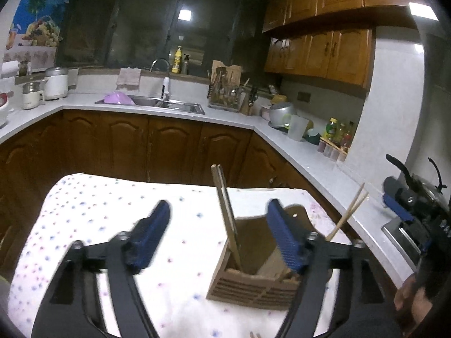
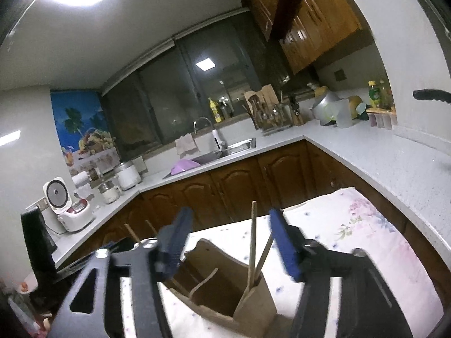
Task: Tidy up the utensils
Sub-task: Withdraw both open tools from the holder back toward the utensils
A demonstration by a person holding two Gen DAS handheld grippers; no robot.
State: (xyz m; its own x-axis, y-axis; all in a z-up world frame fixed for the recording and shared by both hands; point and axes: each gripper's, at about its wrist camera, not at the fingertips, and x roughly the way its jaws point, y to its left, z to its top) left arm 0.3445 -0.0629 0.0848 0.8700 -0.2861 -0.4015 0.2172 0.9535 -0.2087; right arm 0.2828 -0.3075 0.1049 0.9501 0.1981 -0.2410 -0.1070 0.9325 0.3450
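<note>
A brown wooden utensil holder [image 1: 253, 276] with compartments stands on the flowered tablecloth [image 1: 112, 214]. Wooden chopsticks [image 1: 225, 214] stand upright in its left compartment, and another pair [image 1: 349, 214] leans out to the right. My left gripper [image 1: 218, 211] is open and empty just above and before the holder. In the right wrist view the holder [image 2: 225, 290] sits below my right gripper [image 2: 229, 219], which is open and empty, with chopsticks [image 2: 253, 242] standing between its blue fingers [image 2: 282, 242]. The right gripper also shows at the right edge of the left wrist view [image 1: 400, 200].
White kitchen counters [image 1: 324, 166] wrap around behind the table, with a sink [image 1: 157, 102], a dish rack of utensils [image 1: 225, 93], pots, bottles and rice cookers [image 2: 67, 205]. Dark wooden cabinets [image 1: 141, 146] stand below. A stove with a pan [image 1: 428, 194] is at the right.
</note>
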